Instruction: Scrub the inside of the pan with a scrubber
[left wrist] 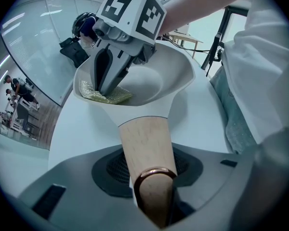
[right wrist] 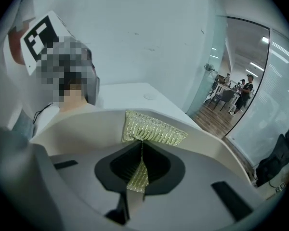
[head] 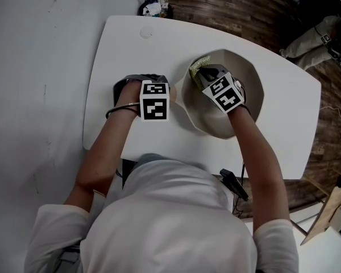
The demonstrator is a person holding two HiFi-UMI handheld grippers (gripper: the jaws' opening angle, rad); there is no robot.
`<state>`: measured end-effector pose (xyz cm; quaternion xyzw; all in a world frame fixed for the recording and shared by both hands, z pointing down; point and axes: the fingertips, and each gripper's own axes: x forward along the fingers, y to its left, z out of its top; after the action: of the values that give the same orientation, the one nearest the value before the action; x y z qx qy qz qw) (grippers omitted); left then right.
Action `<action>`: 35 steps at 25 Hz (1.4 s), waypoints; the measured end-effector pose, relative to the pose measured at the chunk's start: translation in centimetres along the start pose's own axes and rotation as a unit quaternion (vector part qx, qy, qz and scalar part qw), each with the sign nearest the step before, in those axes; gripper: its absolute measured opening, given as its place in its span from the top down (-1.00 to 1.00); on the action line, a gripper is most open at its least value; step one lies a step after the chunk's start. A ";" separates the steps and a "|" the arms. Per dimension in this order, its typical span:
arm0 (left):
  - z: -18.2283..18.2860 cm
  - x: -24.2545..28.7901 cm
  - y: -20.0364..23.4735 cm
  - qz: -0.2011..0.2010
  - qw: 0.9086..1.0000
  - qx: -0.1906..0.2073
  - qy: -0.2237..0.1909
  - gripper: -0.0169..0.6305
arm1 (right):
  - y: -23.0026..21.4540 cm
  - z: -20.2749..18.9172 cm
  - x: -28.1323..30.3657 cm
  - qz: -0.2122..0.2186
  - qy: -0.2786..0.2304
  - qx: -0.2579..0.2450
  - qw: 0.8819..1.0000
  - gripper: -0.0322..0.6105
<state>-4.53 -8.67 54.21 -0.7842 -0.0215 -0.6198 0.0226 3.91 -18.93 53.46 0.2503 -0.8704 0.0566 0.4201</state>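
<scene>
A cream pan (head: 247, 81) lies on the white table (head: 284, 129), its wooden handle (left wrist: 147, 143) pointing left. My left gripper (head: 169, 97) is shut on that handle, which sits between its jaws in the left gripper view. A yellow-green scrubber (head: 199, 65) rests against the pan's far inner wall. My right gripper (head: 203, 74) is inside the pan, shut on the scrubber. In the right gripper view the scrubber (right wrist: 151, 129) is pinched in the jaws and fans out against the pan wall (right wrist: 82, 129). From the left gripper view the right gripper (left wrist: 108, 78) presses the scrubber (left wrist: 108, 96) down into the pan (left wrist: 178, 76).
A cluster of small items (head: 154, 7) stands at the table's far edge, with a small round mark (head: 146, 33) nearby. A black device (head: 234, 184) hangs at the table's near edge by my body. Wood floor lies to the right.
</scene>
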 end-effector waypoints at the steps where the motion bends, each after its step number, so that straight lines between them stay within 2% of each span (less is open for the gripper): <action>1: 0.0 0.0 0.0 0.000 1.000 0.000 0.000 0.42 | 0.4 0.0 0.0 0.008 -0.007 0.008 1.000 0.82; 10: 0.0 0.0 -0.1 -0.002 1.000 -0.007 0.000 0.42 | 3.9 0.1 -0.4 0.074 -0.064 0.095 0.991 0.82; 17: 0.1 0.1 -0.2 -0.005 1.000 -0.014 0.004 0.42 | 6.8 -0.5 -1.2 0.156 -0.068 0.145 0.975 0.82; 26: 0.0 0.5 -0.4 -0.004 0.999 -0.029 0.012 0.43 | 8.9 -1.0 -2.2 0.228 -0.031 0.140 0.963 0.82; 35: 0.2 0.4 -0.1 0.002 0.999 -0.043 0.014 0.43 | 11.5 -3.5 -4.1 0.326 0.033 0.116 0.938 0.82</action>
<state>-4.29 -8.55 54.56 -0.7756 0.0066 -0.6312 -0.0094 2.93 -6.24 53.83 -0.0024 -0.8772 0.2995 0.3753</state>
